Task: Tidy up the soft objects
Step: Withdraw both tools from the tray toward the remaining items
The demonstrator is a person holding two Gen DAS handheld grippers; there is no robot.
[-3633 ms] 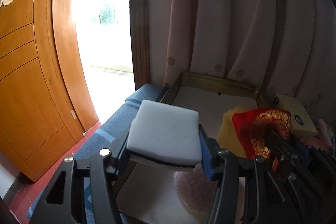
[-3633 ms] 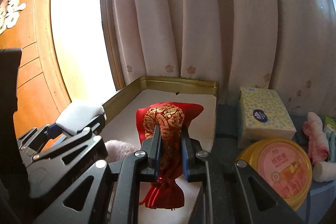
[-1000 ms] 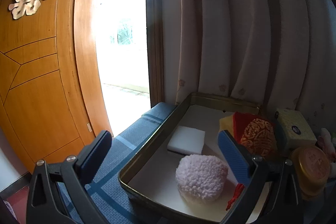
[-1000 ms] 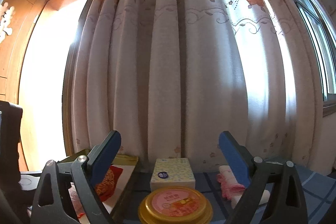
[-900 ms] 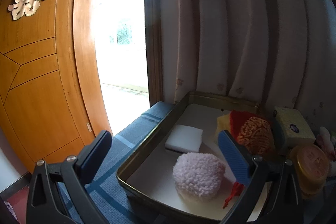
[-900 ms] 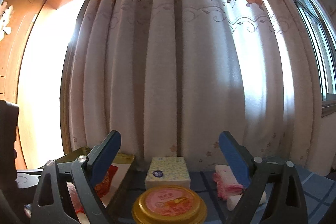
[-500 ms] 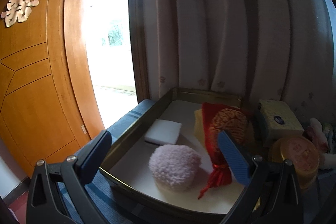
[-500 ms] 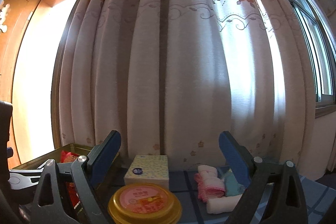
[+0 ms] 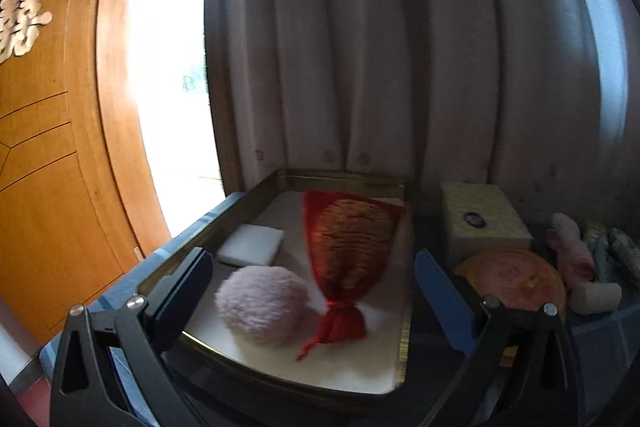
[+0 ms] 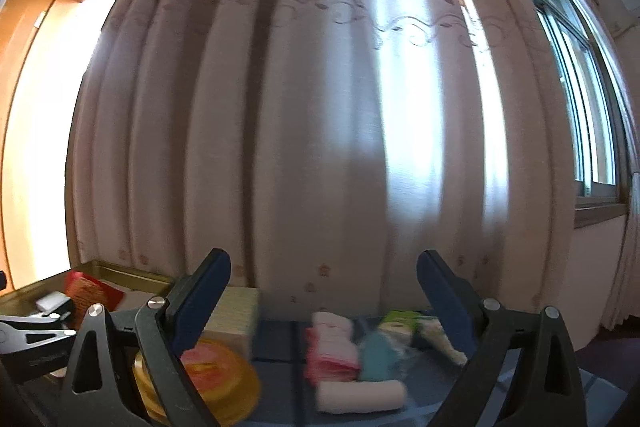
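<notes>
In the left wrist view a gold tray (image 9: 403,327) holds a white sponge (image 9: 251,245), a fluffy pink puff (image 9: 262,305) and a red-and-gold cloth pouch (image 9: 346,251). My left gripper (image 9: 314,285) is open and empty, above the tray's near end. My right gripper (image 10: 324,291) is open and empty, held above a pile of soft things on the blue cloth: a pink folded towel (image 10: 330,347), a teal cloth (image 10: 378,355) and a white rolled towel (image 10: 360,395). The pink towel (image 9: 570,251) and white roll (image 9: 596,297) also show at the right of the left wrist view.
A yellow tissue pack (image 9: 484,223) and a round gold tin with a pink lid (image 9: 514,277) stand between tray and towels. A curtain (image 10: 320,107) hangs behind. A wooden door (image 9: 48,147) is at left. The tray (image 10: 120,273) shows at far left of the right wrist view.
Both grippers let go of the sponge and the red pouch, which now lie in the tray. Both views have swung right; the towel pile has come between the right gripper's fingers.
</notes>
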